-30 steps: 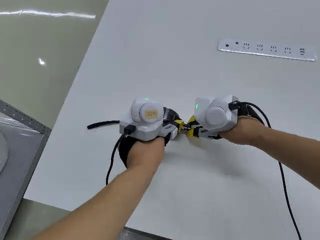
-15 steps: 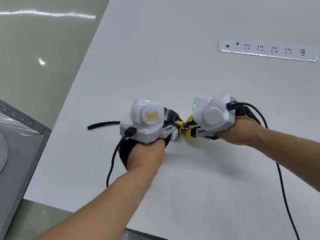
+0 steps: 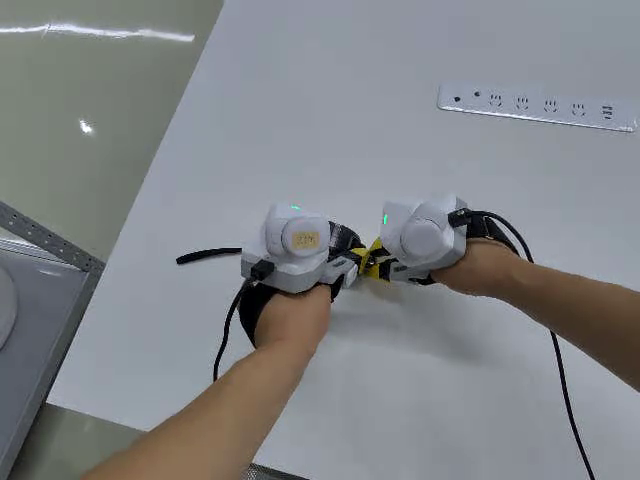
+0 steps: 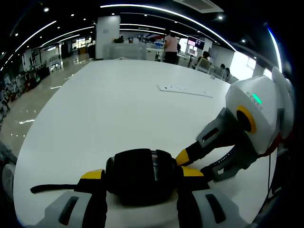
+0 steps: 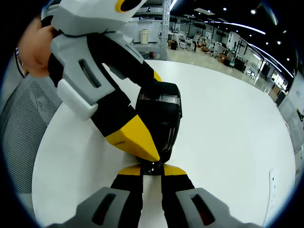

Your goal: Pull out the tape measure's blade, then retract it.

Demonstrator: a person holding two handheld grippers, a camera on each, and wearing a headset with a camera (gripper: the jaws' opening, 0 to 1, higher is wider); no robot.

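Note:
A black tape measure sits on the white table, gripped across its case by my left gripper, which is shut on it. In the head view the case peeks out between the two grippers. My right gripper is shut on the tip of the blade right at the mouth of the case. Almost no blade shows between tip and case. The left gripper and right gripper nearly touch, jaws facing each other.
A white power strip lies at the far right of the table. A black strap trails left from the tape measure. The table's left edge runs near a grey metal shelf. Black cables hang from both grippers.
The right gripper has moved left toward the left gripper, closing the gap between them. The short stretch of blade seen earlier has gone back into the case.

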